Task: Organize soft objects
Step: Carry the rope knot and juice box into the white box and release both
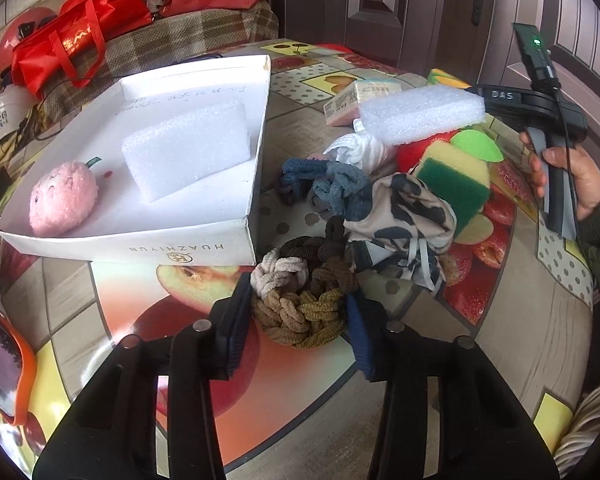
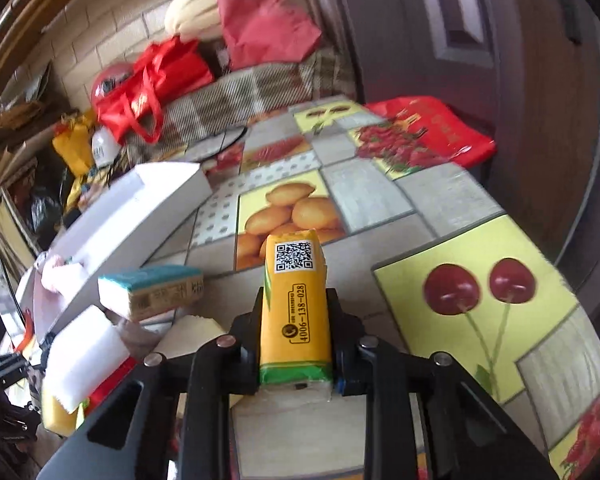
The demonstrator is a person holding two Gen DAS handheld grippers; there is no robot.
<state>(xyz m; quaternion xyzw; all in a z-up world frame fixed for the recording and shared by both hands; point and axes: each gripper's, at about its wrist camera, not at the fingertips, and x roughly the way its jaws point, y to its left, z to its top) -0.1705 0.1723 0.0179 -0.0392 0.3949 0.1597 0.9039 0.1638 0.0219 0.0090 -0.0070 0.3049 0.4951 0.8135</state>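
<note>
My left gripper (image 1: 296,312) is open around a bundle of beige and brown hair ties (image 1: 300,300) on the table. A white box (image 1: 228,240) at left holds a pink plush toy (image 1: 62,200) and a white foam block (image 1: 188,148). A pile at right has blue cloth (image 1: 332,188), a patterned pouch (image 1: 404,212), a green-yellow sponge (image 1: 452,184) and another foam block (image 1: 420,112). My right gripper (image 2: 294,320) is shut on a yellow tissue pack (image 2: 294,304), held above the table.
The fruit-print tablecloth (image 2: 460,208) covers the table. A teal-topped tissue pack (image 2: 152,292) lies beside the white box (image 2: 140,216). Red bags (image 1: 76,40) sit on a checked seat behind. An orange-edged object (image 1: 16,368) lies at the near left. A dark door stands behind.
</note>
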